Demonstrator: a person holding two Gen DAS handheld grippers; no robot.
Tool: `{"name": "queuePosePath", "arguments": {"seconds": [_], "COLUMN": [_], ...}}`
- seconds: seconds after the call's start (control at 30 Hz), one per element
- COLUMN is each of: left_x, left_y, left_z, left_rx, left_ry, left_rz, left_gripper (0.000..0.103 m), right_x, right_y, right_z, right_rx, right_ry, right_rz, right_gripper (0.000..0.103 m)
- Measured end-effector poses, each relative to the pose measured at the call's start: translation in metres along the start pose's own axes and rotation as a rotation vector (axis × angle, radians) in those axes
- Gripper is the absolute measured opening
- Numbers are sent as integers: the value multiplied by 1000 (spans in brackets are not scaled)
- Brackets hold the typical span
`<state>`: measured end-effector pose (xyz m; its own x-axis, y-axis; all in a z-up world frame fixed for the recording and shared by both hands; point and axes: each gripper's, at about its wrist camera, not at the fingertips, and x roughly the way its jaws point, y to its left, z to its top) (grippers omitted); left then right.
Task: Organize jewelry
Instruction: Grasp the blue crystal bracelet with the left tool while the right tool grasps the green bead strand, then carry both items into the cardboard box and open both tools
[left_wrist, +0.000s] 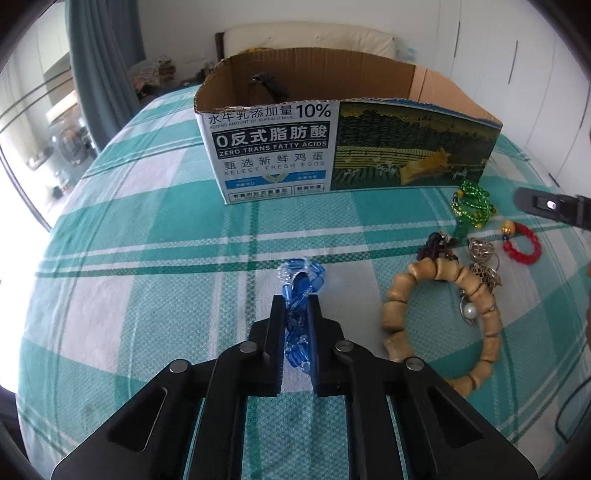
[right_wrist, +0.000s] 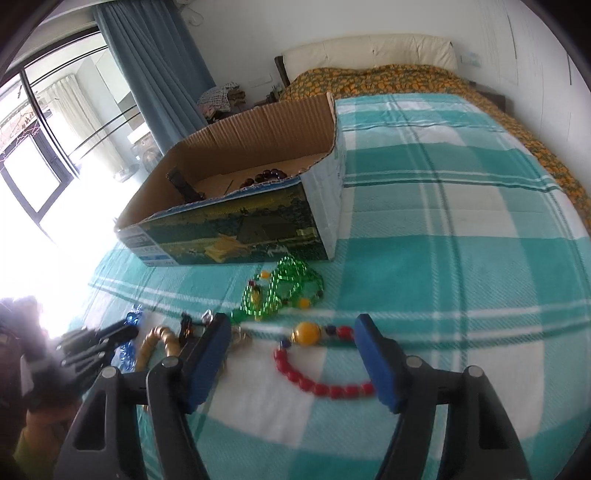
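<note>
Left wrist view, and the left claw (left_wrist: 295, 306) has its jaws pinched onto a blue glass-bead bracelet (left_wrist: 301, 280), the beads squeezed between the two black fingers and spilling out past the tips onto the bed (left_wrist: 147, 229) with its teal-and-white checked cover. Straight ahead stands an open cardboard box (left_wrist: 273, 147), printed with text and a farm scene, with a dark item inside against its back wall. Off toward the right side of the bed lies the rest of the jewelry: a chunky wooden-bead bracelet (left_wrist: 443, 321), with a pearl pendant (left_wrist: 470, 312) and a tangle of metal chains (left_wrist: 484, 266) lying on its far side, a green bead necklace (left_wrist: 472, 203) just by the box's near corner, and a red bead bracelet (left_wrist: 521, 243) with a yellow bead beyond that.

Over to the right wrist view, a bit blurred: the right claw (right_wrist: 295, 362) is spread wide, blue pads apart, and the red bead bracelet (right_wrist: 325, 373) lies on the bed between them; neither pad is pressing on it. The green bead necklace (right_wrist: 284, 288) sits just ahead, close to the cardboard box (right_wrist: 236, 229), where dark beads show on the floor inside. At the left edge, the left claw (right_wrist: 129, 334) shows with blue beads at its tips, a hand (right_wrist: 29, 354) behind it.
</note>
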<state>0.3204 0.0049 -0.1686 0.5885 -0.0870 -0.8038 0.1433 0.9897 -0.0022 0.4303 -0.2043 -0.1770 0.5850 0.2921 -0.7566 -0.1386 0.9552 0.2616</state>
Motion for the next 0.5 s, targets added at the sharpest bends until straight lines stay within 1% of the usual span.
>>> {"name": "queuePosePath", "arguments": {"seconds": [0.07, 0.1, 0.13, 0.17, 0.2, 0.27, 0.3, 0.37, 0.43, 0.5], "left_x": [0, -1, -4, -7, -12, -23, -28, -38, -48, -57], "left_y": [3, 6, 10, 15, 21, 32, 37, 42, 43, 42], "left_z": [1, 1, 0, 0, 0, 0, 1, 3, 6, 9], "left_rx": [-10, -16, -26, -41, -60, -103, -120, -139, -140, -135], "left_ry": [3, 5, 6, 4, -1, -15, -20, -32, -47, -60], "left_rz": [-29, -39, -48, -62, -80, -118, -137, -171, -196, -223], "left_gripper": [9, 9, 9, 9, 9, 9, 9, 9, 9, 9], "right_x": [27, 38, 38, 40, 36, 18, 7, -12, -33, -53], "right_y": [4, 5, 9, 11, 9, 7, 7, 9, 15, 22], "right_z": [11, 13, 13, 14, 14, 12, 12, 12, 13, 12], "right_rx": [-6, -7, -38, -55, -34, -8, -11, 3, -13, -36], "right_ry": [35, 52, 20, 32, 29, -3, -19, -32, -52, -75], "right_rz": [-29, -27, -57, -57, -29, 8, 17, 65, 83, 93], "right_gripper": [71, 65, 60, 26, 18, 17, 11, 11, 11, 1]}}
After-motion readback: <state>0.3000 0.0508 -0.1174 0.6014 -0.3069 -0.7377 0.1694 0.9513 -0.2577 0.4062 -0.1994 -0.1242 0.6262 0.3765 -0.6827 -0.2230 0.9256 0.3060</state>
